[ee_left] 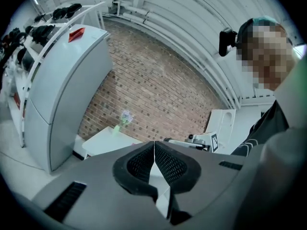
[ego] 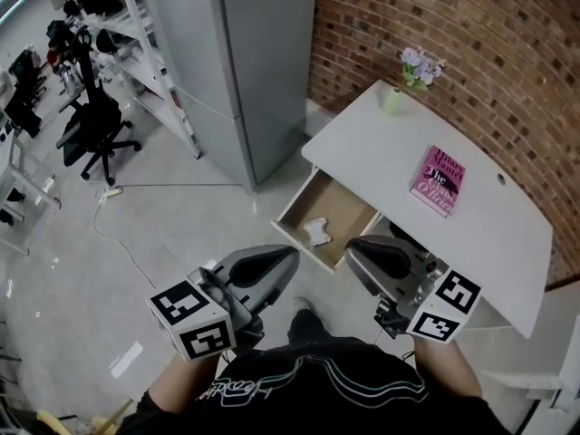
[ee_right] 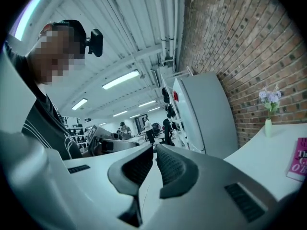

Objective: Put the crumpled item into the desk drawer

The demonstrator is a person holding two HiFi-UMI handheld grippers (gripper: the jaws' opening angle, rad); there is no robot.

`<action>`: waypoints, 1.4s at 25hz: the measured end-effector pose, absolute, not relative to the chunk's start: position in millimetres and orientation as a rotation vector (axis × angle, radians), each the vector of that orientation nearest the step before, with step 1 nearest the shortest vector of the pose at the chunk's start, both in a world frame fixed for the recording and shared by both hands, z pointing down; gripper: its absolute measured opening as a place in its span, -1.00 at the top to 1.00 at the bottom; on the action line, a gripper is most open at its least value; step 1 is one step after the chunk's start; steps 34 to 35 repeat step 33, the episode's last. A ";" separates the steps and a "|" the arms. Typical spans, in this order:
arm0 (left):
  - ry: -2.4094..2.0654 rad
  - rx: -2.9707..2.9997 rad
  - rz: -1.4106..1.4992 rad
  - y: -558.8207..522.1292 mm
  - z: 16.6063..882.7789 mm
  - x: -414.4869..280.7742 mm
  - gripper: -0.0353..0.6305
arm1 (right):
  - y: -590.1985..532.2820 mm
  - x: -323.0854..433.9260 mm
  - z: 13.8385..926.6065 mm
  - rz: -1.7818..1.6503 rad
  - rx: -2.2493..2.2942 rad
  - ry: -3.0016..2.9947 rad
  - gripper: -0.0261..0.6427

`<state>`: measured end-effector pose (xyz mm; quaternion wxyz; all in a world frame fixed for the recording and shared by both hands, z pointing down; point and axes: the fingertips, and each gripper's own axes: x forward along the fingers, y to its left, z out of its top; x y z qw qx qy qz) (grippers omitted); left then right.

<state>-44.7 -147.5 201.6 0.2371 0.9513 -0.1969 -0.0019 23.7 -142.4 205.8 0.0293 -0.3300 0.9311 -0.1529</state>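
Observation:
In the head view the white desk [ego: 381, 148] has its drawer [ego: 295, 205] pulled open. A crumpled white item [ego: 317, 232] lies inside the drawer near its front. My left gripper [ego: 292, 254] hovers just left of the drawer's front, shut with nothing between its jaws. My right gripper [ego: 352, 246] hangs over the drawer's right front corner, also shut and empty. The left gripper view shows the left gripper [ee_left: 154, 143] with its pads together, pointing up toward the brick wall. The right gripper view shows the right gripper [ee_right: 154, 148] with its pads meeting at the tips.
A pink book [ego: 439, 180] and a small vase of flowers [ego: 401, 87] sit on the desk. A tall grey cabinet [ego: 245, 62] stands left of the desk, against the brick wall [ego: 435, 16]. An office chair [ego: 95, 125] and a floor cable [ego: 118, 234] lie further left.

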 end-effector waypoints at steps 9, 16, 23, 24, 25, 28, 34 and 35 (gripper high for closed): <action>-0.545 2.661 0.005 -120.1 194.5 -37.1 0.82 | -111.4 20.9 208.9 -0.419 -1.034 2.890 0.77; -0.537 2.650 0.010 -115.4 199.1 -35.1 0.82 | -107.0 23.9 214.8 -0.452 -1.041 2.885 0.77; -0.526 2.632 0.015 -114.8 206.6 -28.3 0.82 | -104.3 29.5 222.6 -0.479 -1.059 2.877 0.77; -0.524 2.628 0.017 -114.7 207.0 -27.2 0.82 | -104.6 30.9 223.0 -0.486 -1.062 2.873 0.77; -0.521 2.625 0.017 -114.7 207.2 -26.0 0.82 | -105.1 32.2 223.4 -0.492 -1.063 2.870 0.77; -0.522 2.624 0.022 -116.3 209.8 -22.7 0.82 | -107.1 34.5 225.5 -0.502 -1.057 2.865 0.77; -0.529 2.620 0.028 -120.6 214.9 -20.4 0.82 | -111.1 35.3 228.5 -0.502 -1.048 2.867 0.77; -0.529 2.620 0.028 -120.6 214.9 -20.4 0.82 | -111.1 35.3 228.5 -0.502 -1.048 2.867 0.77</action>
